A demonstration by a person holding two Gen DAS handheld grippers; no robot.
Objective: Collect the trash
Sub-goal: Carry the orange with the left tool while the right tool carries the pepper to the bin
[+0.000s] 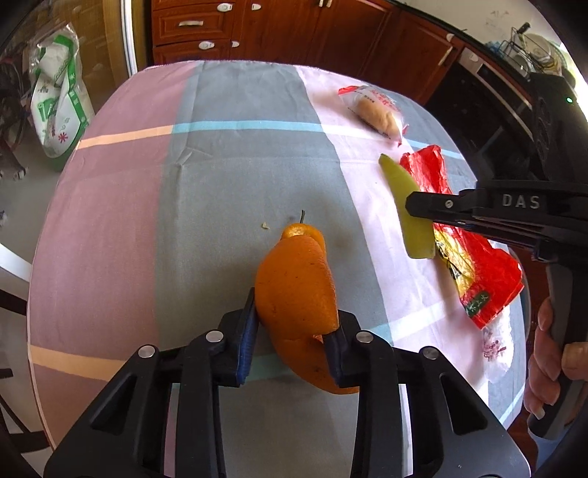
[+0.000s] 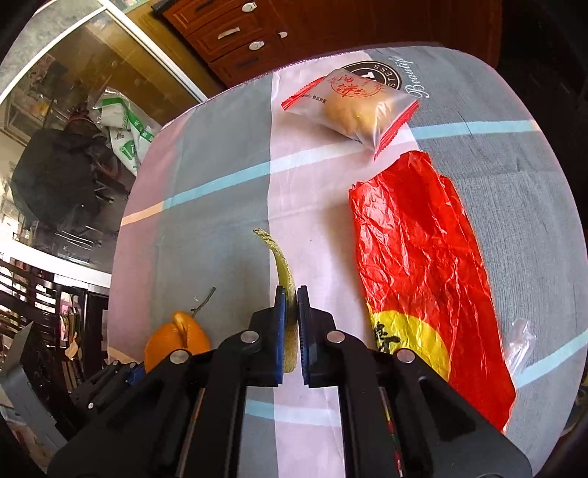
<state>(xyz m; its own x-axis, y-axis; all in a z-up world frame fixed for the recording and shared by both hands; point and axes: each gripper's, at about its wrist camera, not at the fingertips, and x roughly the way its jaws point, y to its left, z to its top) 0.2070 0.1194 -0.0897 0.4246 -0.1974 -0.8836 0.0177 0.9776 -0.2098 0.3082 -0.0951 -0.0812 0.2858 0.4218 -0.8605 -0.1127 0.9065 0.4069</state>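
Observation:
My left gripper (image 1: 292, 323) is shut on a curled orange peel (image 1: 297, 283), held just above the cloth-covered table (image 1: 220, 176). The peel also shows at lower left in the right wrist view (image 2: 176, 343). My right gripper (image 2: 293, 312) is shut on a thin green melon rind (image 2: 283, 268) that sticks out ahead of the fingers. In the left wrist view the right gripper (image 1: 413, 206) holds the rind (image 1: 408, 209) beside a flat red plastic bag (image 1: 474, 257). The red bag (image 2: 422, 257) lies right of my right gripper.
A sealed pastry in a clear wrapper with red edges (image 2: 356, 106) lies at the far side of the table, also seen in the left wrist view (image 1: 375, 110). A small crumb (image 1: 264, 225) lies on the cloth. A white-green bag (image 1: 58, 103) and wooden drawers (image 1: 191, 29) stand beyond the table.

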